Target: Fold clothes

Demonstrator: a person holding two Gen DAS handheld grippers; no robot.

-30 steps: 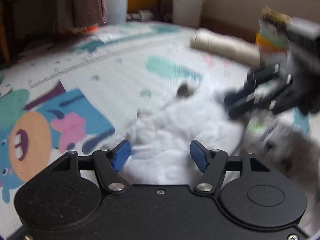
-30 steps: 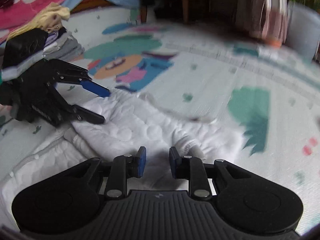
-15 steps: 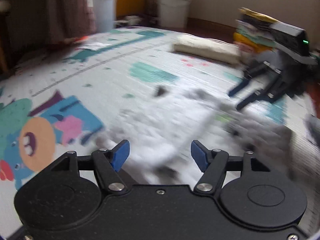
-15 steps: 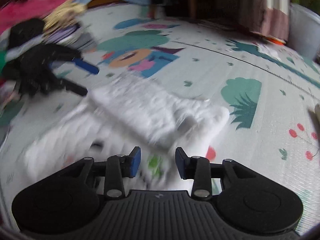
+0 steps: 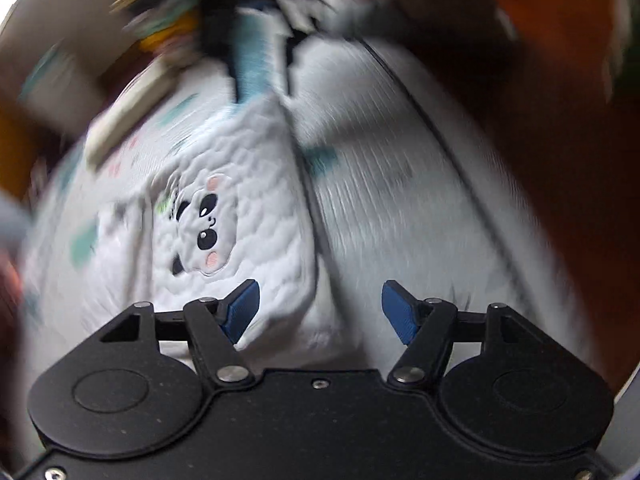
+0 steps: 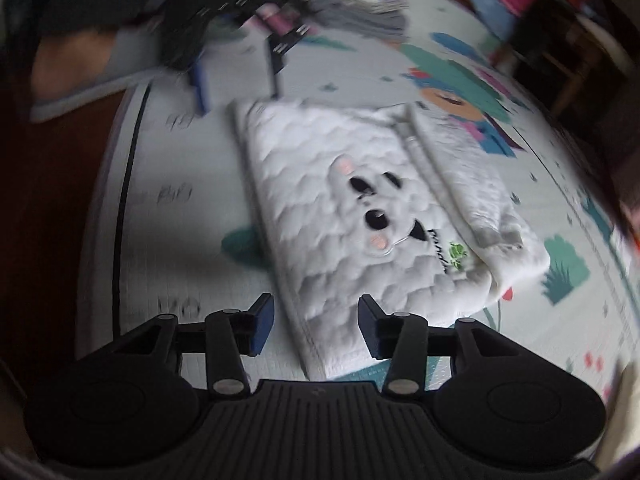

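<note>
While both views are smeared by motion blur, a white quilted garment (image 6: 360,216) can be made out lying flat on a printed play mat (image 6: 180,200) on the floor, folded into a rough rectangle with a panda face (image 6: 372,208) stitched on the upper layer and a narrower folded strip along one side. In the left wrist view the same garment (image 5: 240,208) is seen from the opposite end, its near corner reaching down between the blue pads of the left hand-held gripper (image 5: 320,310), whose fingers are spread wide with nothing pinched; the left pad (image 5: 242,310) lies over the cloth edge, though whether it touches cannot be told. In the right wrist view the right hand-held gripper (image 6: 316,328) is held with its fingers clearly apart and empty, the garment's near corner showing in the gap between them. At the far end of the garment the left hand-held gripper (image 6: 236,76) is seen again as a dark blurred shape, its fingers parted just beyond the cloth. Behind it a stack of folded clothes (image 6: 360,4) is piled on the mat. No containers can be identified in either view, the blurred background being too indistinct. A pale rolled bundle (image 5: 128,116) is seen on the mat in the left wrist view, well apart from the garment.
</note>
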